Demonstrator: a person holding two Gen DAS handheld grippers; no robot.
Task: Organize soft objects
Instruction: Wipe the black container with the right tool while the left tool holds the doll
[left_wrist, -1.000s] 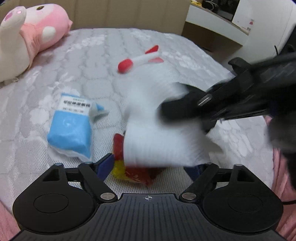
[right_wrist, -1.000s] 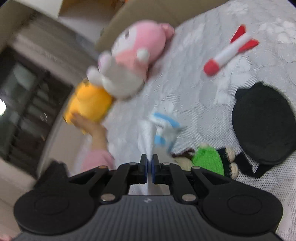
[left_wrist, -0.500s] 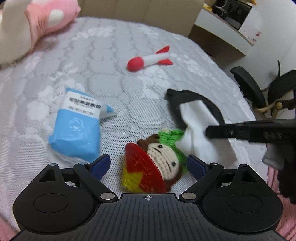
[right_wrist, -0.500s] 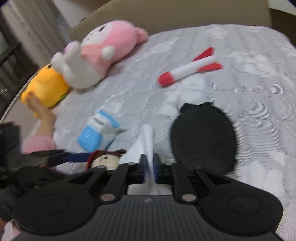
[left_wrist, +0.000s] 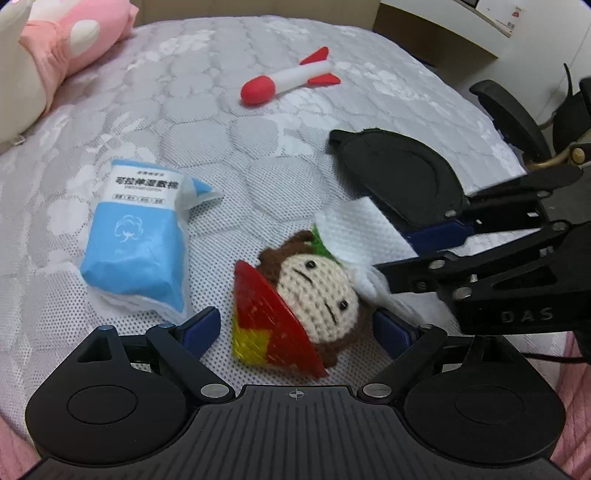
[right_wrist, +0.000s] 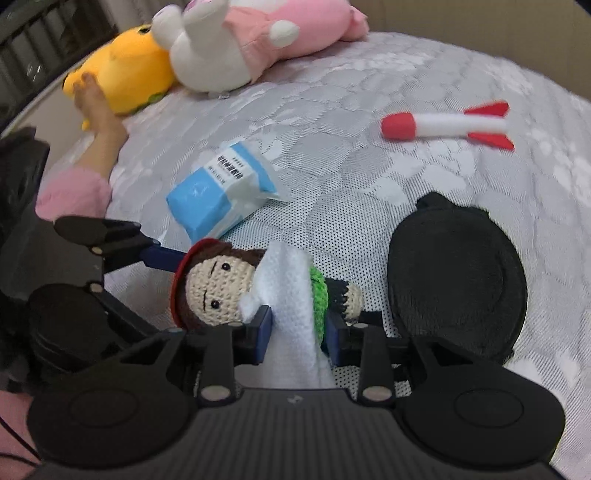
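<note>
A crochet doll (left_wrist: 317, 291) (right_wrist: 218, 284) with a red hat and green body lies on the grey mattress (left_wrist: 184, 110). A white cloth (left_wrist: 362, 229) (right_wrist: 291, 291) is draped over its body. My left gripper (left_wrist: 295, 328) is open, one finger on each side of the doll's head. My right gripper (right_wrist: 298, 328) (left_wrist: 410, 254) is open, its fingers either side of the cloth low over the doll's body. A blue cotton pack (left_wrist: 136, 240) (right_wrist: 218, 195) lies left of the doll.
A black oval pad (left_wrist: 399, 177) (right_wrist: 458, 280) lies right of the doll. A red-and-white rocket toy (left_wrist: 288, 79) (right_wrist: 447, 125) lies farther back. Pink plush (right_wrist: 258, 37) and yellow plush (right_wrist: 122, 74) rest at the far left. An office chair (left_wrist: 517, 110) stands beyond the bed's right edge.
The right gripper carried the white cloth down onto the doll's body and its fingers parted. The left gripper stayed open and moved closer around the doll's head.
</note>
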